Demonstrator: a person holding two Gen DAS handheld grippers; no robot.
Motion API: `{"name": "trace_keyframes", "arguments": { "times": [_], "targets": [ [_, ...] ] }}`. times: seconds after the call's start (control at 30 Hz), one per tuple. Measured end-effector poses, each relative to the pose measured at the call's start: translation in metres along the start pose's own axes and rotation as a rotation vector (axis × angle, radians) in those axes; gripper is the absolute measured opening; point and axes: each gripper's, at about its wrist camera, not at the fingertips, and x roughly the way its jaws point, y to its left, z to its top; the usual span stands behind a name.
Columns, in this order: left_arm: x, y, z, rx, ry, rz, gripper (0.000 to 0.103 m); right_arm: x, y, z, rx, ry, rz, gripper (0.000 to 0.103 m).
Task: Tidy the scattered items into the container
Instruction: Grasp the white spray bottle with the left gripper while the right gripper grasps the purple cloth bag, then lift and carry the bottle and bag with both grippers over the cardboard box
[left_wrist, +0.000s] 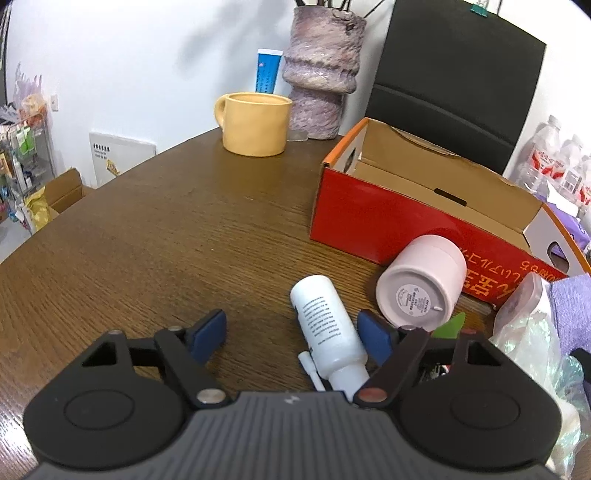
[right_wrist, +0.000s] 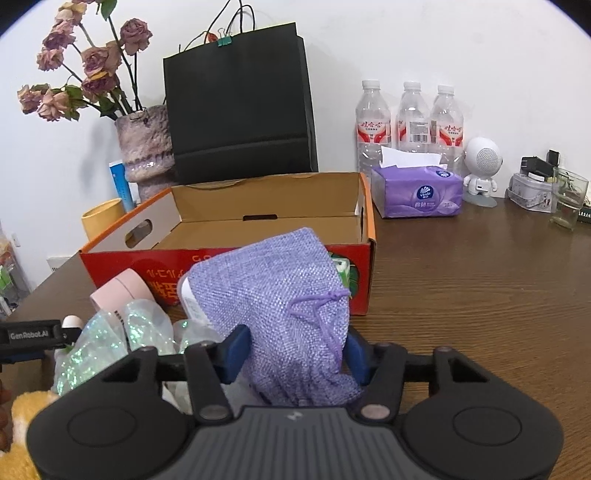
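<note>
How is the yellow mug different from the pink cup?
The yellow mug stands upright near the vase; the pink cup lies on its side against the red box. The yellow mug has a handle; no handle shows on the pink cup. Both sit on the wooden table.

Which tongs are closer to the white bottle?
Left. The left tongs sit around the white bottle lying on the table. The right tongs are off to its right side, around the purple pouch.

black left gripper (left_wrist: 291, 336), blue pads (left_wrist: 210, 334), ribbed grey body, silver pivots (one perhaps copper-toned)
</note>
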Motion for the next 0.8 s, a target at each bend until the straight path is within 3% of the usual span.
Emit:
{"name": "trace_keyframes", "arguments": {
  "times": [0.07, 0.2, 0.27, 0.33, 0.4, 0.53, 0.8],
  "targets": [
    [0.000, -0.004, -0.002, 0.020, -0.011, 0.014, 0.078, -0.001, -0.001, 0.000, 0.014, -0.004, 0.009, 0.040],
    [-0.001, -0.008, -0.007, 0.049, -0.032, 0.021, 0.073, -0.006, -0.004, -0.001, 0.036, -0.018, 0.032, 0.028],
    [-0.003, -0.007, -0.008, 0.056, -0.040, 0.001, 0.061, -0.008, -0.005, -0.001, 0.041, -0.023, 0.044, 0.022],
    [-0.004, -0.005, -0.007, 0.052, -0.035, -0.049, 0.031, -0.010, -0.005, -0.002, 0.044, -0.026, 0.048, 0.020],
    [-0.005, -0.002, -0.007, 0.049, -0.029, -0.086, 0.031, -0.011, -0.006, -0.002, 0.045, -0.027, 0.049, 0.019],
    [-0.010, 0.001, -0.010, 0.044, -0.024, -0.088, 0.029, -0.015, -0.008, -0.002, 0.049, -0.034, 0.058, 0.013],
    [-0.031, 0.008, -0.016, 0.046, -0.035, -0.095, 0.029, -0.037, -0.006, 0.003, 0.043, -0.094, 0.069, 0.012]
  ]
}}
